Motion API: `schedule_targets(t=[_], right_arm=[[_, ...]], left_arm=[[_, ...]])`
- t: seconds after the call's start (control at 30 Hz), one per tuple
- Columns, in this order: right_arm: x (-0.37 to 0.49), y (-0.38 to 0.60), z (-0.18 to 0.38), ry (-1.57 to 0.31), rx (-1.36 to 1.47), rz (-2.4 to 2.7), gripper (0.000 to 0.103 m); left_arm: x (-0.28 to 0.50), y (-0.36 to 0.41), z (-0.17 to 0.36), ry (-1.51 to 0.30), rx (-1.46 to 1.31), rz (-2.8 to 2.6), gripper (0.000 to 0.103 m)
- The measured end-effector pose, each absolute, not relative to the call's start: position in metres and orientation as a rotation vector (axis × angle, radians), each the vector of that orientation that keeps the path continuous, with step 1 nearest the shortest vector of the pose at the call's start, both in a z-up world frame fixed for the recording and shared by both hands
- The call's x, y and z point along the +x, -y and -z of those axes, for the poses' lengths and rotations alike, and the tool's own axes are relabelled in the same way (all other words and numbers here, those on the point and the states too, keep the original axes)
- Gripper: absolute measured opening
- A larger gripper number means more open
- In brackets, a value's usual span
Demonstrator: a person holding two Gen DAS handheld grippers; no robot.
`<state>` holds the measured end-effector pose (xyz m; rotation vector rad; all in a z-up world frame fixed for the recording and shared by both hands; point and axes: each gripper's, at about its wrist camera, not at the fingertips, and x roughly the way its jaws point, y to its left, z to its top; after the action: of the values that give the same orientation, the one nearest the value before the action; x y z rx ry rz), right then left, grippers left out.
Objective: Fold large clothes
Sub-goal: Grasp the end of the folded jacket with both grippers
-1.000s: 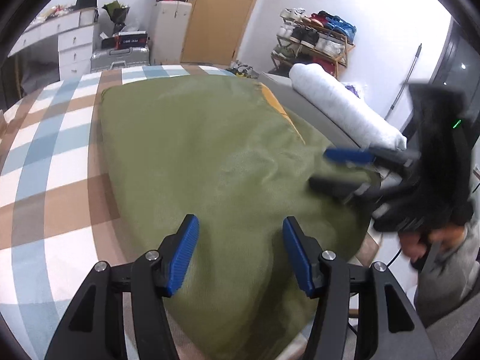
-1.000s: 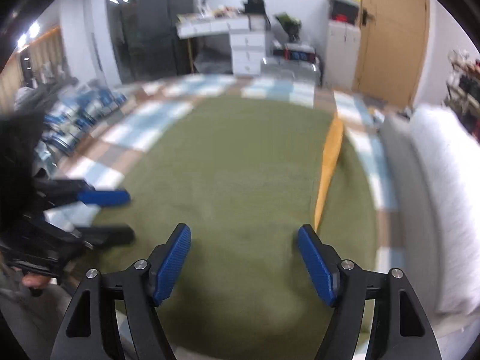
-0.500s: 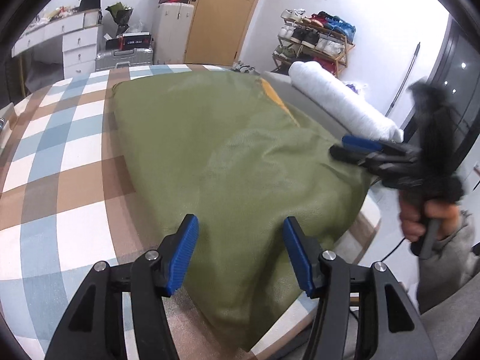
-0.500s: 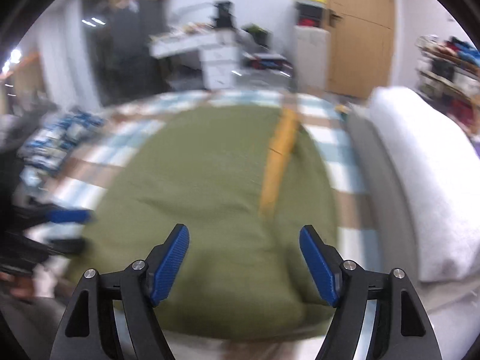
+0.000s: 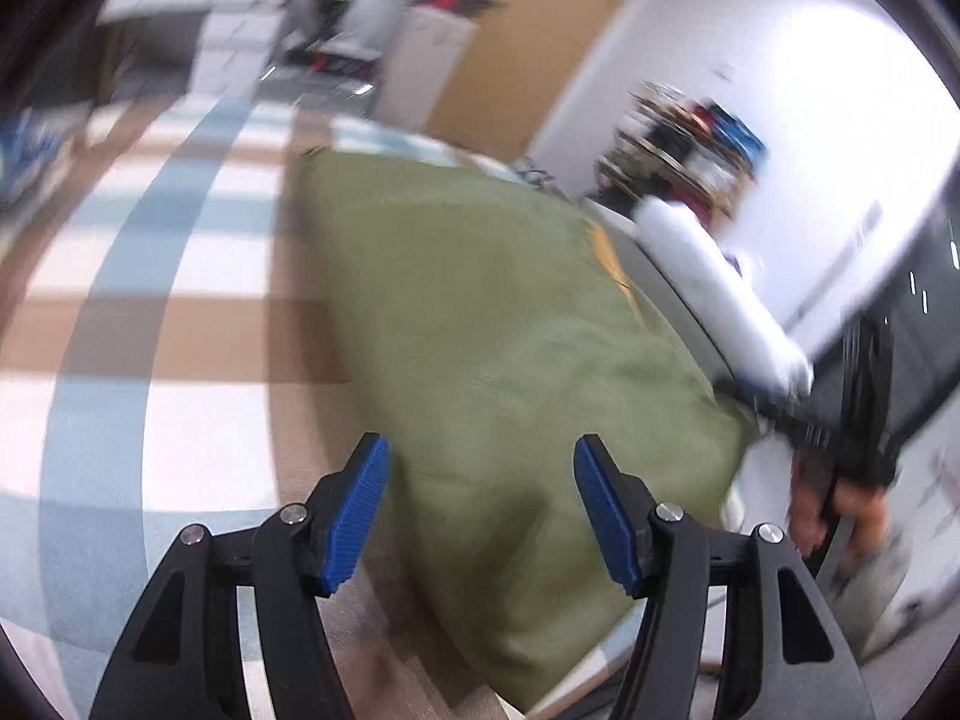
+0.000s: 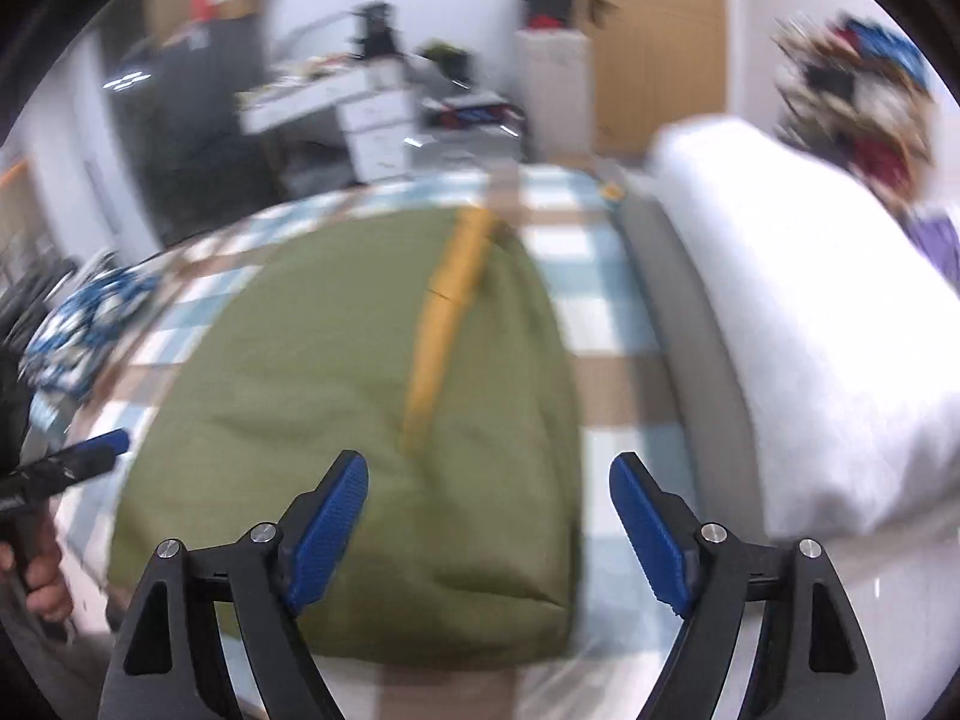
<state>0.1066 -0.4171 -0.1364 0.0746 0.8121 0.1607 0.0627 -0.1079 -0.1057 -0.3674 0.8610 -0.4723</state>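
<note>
Where garment (image 6: 336, 420) lies: checked bedspread (image 5: 150, 312) (blurred).

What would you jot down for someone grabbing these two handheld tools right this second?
Left tool: jaws opening, nothing gripped.
Right tool: jaws opening, nothing gripped, above the near end of the green garment.
The garment lies folded and flat on the checked bed cover, orange strip showing along the top, white roll beside it.
Done: at least one fold.
Left: probably another fold across; pictures are blurred, so check the edges first.
</note>
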Motion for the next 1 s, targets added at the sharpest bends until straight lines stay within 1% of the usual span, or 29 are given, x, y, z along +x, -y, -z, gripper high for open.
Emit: schedule_targets(t=[0.03, 0.07, 0.1, 0.13, 0.27, 0.37, 0.43, 0.47, 0.5, 0.57, 0.7, 0.77, 0.83, 0.9, 1.0], right_arm=[[0.110, 0.421, 0.145, -0.840, 0.111, -0.166, 0.082], [0.113, 0.423, 0.154, -0.867, 0.159, -0.188, 0.077], [0.113, 0.421, 0.158, -0.882, 0.195, -0.209, 0.067], [0.113, 0.419, 0.164, -0.901, 0.246, -0.244, 0.067], [0.101, 0.409, 0.163, -0.932, 0.211, -0.281, 0.067], [0.083, 0.400, 0.159, -0.985, 0.210, -0.411, 0.067], [0.076, 0.396, 0.155, -0.978, 0.179, -0.464, 0.069], [0.074, 0.403, 0.151, -0.953, 0.189, -0.461, 0.074], [0.076, 0.408, 0.151, -0.933, 0.214, -0.453, 0.082], [0.083, 0.423, 0.154, -0.913, 0.283, -0.421, 0.083], [0.111, 0.438, 0.175, -0.966, 0.425, -0.402, 0.083], [0.122, 0.441, 0.183, -0.976, 0.486, -0.406, 0.085], [0.131, 0.439, 0.185, -0.971, 0.534, -0.456, 0.087], [0.138, 0.434, 0.185, -0.964, 0.536, -0.481, 0.091], [0.153, 0.425, 0.186, -0.968, 0.555, -0.524, 0.091]], left_arm=[[0.069, 0.105, 0.111, -0.883, -0.389, 0.450, 0.059], [0.073, 0.103, 0.114, -0.895, -0.399, 0.433, 0.059], [0.076, 0.103, 0.116, -0.899, -0.401, 0.423, 0.059], [0.079, 0.102, 0.118, -0.905, -0.402, 0.413, 0.059], [0.083, 0.096, 0.116, -0.908, -0.389, 0.398, 0.059], [0.088, 0.093, 0.112, -0.908, -0.356, 0.393, 0.059], [0.092, 0.092, 0.111, -0.916, -0.337, 0.397, 0.059], [0.094, 0.092, 0.112, -0.923, -0.339, 0.405, 0.059], [0.096, 0.090, 0.113, -0.932, -0.354, 0.413, 0.059], [0.102, 0.086, 0.120, -0.959, -0.413, 0.431, 0.059], [0.108, 0.084, 0.127, -0.993, -0.499, 0.462, 0.059], [0.109, 0.083, 0.129, -1.006, -0.527, 0.478, 0.059], [0.110, 0.083, 0.131, -1.021, -0.557, 0.495, 0.061], [0.113, 0.079, 0.137, -1.043, -0.614, 0.517, 0.063], [0.116, 0.076, 0.138, -1.046, -0.660, 0.551, 0.063]])
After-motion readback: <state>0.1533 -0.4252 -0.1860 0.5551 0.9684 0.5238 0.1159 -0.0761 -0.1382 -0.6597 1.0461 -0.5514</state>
